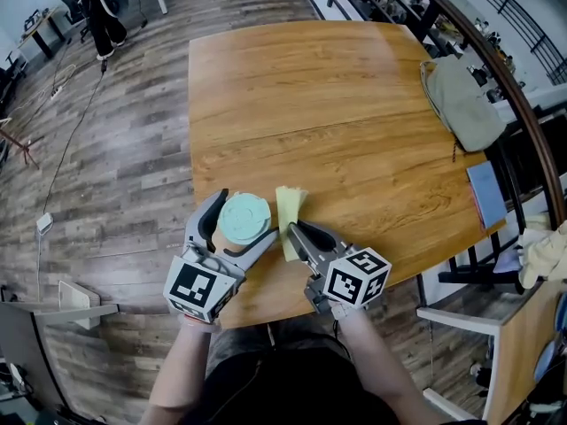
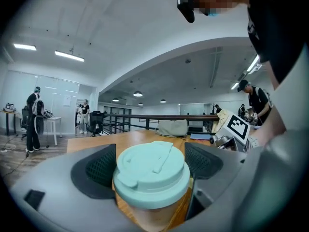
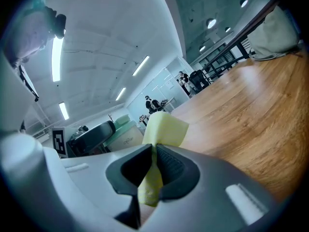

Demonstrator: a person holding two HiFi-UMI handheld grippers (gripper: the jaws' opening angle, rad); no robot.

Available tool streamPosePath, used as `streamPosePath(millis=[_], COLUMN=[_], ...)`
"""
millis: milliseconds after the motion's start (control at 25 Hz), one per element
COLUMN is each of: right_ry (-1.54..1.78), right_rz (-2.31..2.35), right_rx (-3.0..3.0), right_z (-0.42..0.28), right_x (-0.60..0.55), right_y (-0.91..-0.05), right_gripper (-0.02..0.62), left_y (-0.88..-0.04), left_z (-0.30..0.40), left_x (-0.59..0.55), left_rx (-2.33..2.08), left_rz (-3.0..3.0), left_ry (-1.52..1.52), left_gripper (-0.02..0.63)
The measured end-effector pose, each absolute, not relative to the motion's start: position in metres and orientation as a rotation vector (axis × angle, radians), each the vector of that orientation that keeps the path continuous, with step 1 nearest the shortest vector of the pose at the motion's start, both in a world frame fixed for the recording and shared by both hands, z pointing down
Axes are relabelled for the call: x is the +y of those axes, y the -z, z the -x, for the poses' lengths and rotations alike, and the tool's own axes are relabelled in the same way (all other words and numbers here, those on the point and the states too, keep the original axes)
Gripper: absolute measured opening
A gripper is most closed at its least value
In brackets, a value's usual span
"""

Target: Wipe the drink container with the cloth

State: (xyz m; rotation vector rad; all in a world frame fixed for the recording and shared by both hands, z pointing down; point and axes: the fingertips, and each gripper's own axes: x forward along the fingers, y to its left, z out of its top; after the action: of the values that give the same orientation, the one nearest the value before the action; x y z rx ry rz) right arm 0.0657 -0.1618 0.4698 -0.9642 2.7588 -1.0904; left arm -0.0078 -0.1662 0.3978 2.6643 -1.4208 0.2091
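A paper drink cup with a mint-green lid (image 1: 244, 219) stands near the front edge of the wooden table (image 1: 337, 104). My left gripper (image 1: 247, 223) is closed around it, one finger on each side; in the left gripper view the cup (image 2: 150, 170) sits between the dark pads (image 2: 99, 168). Just right of the cup hangs a folded yellow cloth (image 1: 290, 209), and my right gripper (image 1: 292, 231) is shut on its lower end. In the right gripper view the cloth (image 3: 164, 128) sticks up from the pinched jaws of the gripper (image 3: 154, 164), with the cup (image 3: 121, 129) to the left.
A grey-green bag (image 1: 461, 100) lies at the table's far right edge, and a blue notebook (image 1: 487, 193) lies nearer along that edge. Chairs stand to the right of the table. People stand far off across the room.
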Motion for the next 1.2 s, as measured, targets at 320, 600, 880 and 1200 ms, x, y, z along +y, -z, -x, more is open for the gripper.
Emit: streamPosePath(millis=[320,600,880,1200], right_ry=[1.107,1.121,1.149,1.171], right_rz=[0.928,0.908,0.900,1.000], right_rx=[2.700,2.664,2.618,2.628], right_z=[-0.044,-0.010,0.021,0.026], right_x=[-0.165,-0.171,-0.178,-0.182], right_y=[-0.453,-0.439,-0.428,-0.449], right_gripper=[0.039,0.040,0.039,0.040], left_y=[-0.394,-0.396,-0.398,-0.403], left_z=[0.045,0.071,0.078,0.089], left_x=[-0.167,-0.168,-0.177,-0.183], left_rx=[-1.115,-0.908,-0.765,-0.684], left_rz=[-2.705,-2.714,-2.713,-2.698], left_ry=[0.015,0.165,0.213,0.238], left_gripper=[0.434,0.434,0.434,0.434])
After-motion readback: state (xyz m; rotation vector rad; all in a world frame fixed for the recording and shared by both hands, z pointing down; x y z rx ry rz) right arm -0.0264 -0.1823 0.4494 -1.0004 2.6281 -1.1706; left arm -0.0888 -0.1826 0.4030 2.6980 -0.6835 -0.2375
